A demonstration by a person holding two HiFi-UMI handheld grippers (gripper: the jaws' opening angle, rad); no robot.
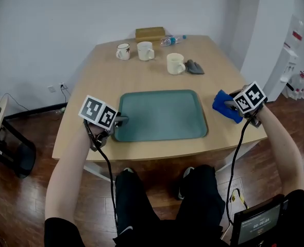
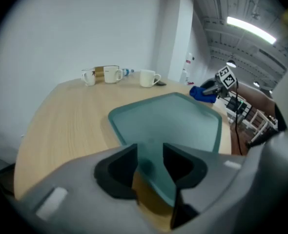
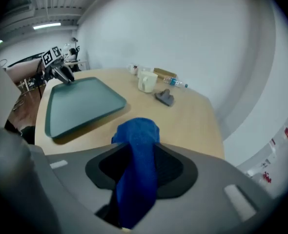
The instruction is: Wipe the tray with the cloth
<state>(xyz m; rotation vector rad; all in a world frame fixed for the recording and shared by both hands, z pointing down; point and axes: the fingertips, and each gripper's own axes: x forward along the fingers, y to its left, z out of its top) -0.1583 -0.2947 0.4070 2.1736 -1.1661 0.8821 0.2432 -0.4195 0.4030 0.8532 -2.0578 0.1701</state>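
A teal tray (image 1: pixel 162 115) lies flat on the wooden table, in front of the person. My left gripper (image 1: pixel 122 120) is at the tray's near left corner, and in the left gripper view its jaws (image 2: pixel 150 162) stand open with the tray's rim (image 2: pixel 158 177) between them. A blue cloth (image 1: pixel 221 101) lies bunched on the table just right of the tray. My right gripper (image 1: pixel 228 105) is at the cloth. In the right gripper view the cloth (image 3: pixel 139 145) runs between the open jaws (image 3: pixel 138 167), with the tray (image 3: pixel 78 104) off to the left.
Three white mugs (image 1: pixel 123 51) (image 1: pixel 145 50) (image 1: pixel 175 63) stand toward the far edge, with a small grey object (image 1: pixel 195 66) beside the nearest one. A wooden box (image 1: pixel 150 33) and a lying plastic bottle (image 1: pixel 171 39) sit at the far edge. The table's front edge (image 1: pixel 157 152) runs just below the tray.
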